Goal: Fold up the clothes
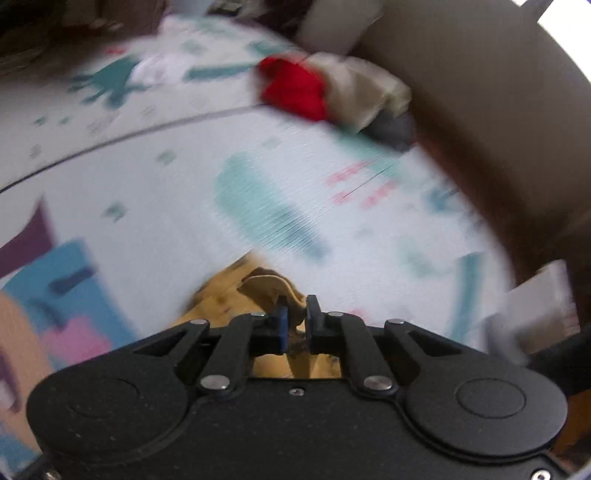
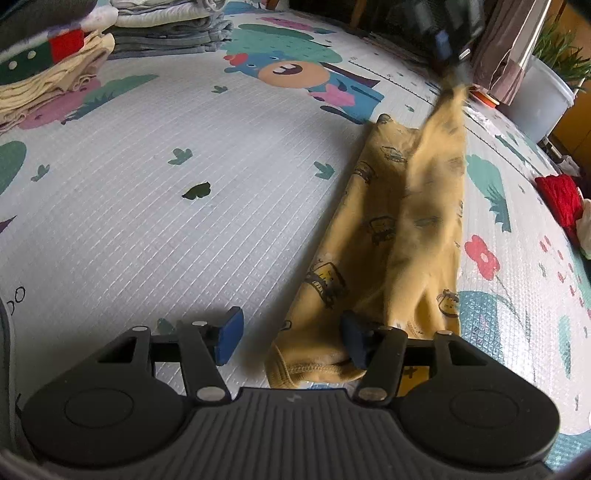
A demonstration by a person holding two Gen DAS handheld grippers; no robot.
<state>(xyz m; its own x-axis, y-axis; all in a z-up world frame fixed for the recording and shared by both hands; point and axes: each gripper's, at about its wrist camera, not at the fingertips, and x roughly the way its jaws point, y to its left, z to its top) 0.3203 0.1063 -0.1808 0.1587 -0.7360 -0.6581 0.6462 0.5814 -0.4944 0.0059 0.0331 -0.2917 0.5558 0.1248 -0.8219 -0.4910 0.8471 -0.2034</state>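
While the left gripper (image 1: 297, 321) has its jaws pinched almost together on a bunch of the mustard garment (image 2: 402, 236), the right gripper (image 2: 291, 336) stands about half open and holds nothing; its right finger only lies against the hem. The garment is soft knit cotton, printed with small dark cartoon cars and stitched along a ribbed edge. Most of it lies in a long narrow shape on the play mat (image 2: 147, 206), and one end is pulled up into a twisted rope toward the left gripper (image 2: 448, 48).

The mat is a foam sheet with a fine grid embossing and printed plants, flowers and a cartoon animal. A stack of folded clothes (image 2: 170, 29) sits at its far edge, and a crumpled red cloth (image 1: 295, 88) lies with pale ones near a brown wall.

The left wrist view is smeared by blur, so the prints there are hard to read. The garment's near part is hidden behind the right gripper's body.
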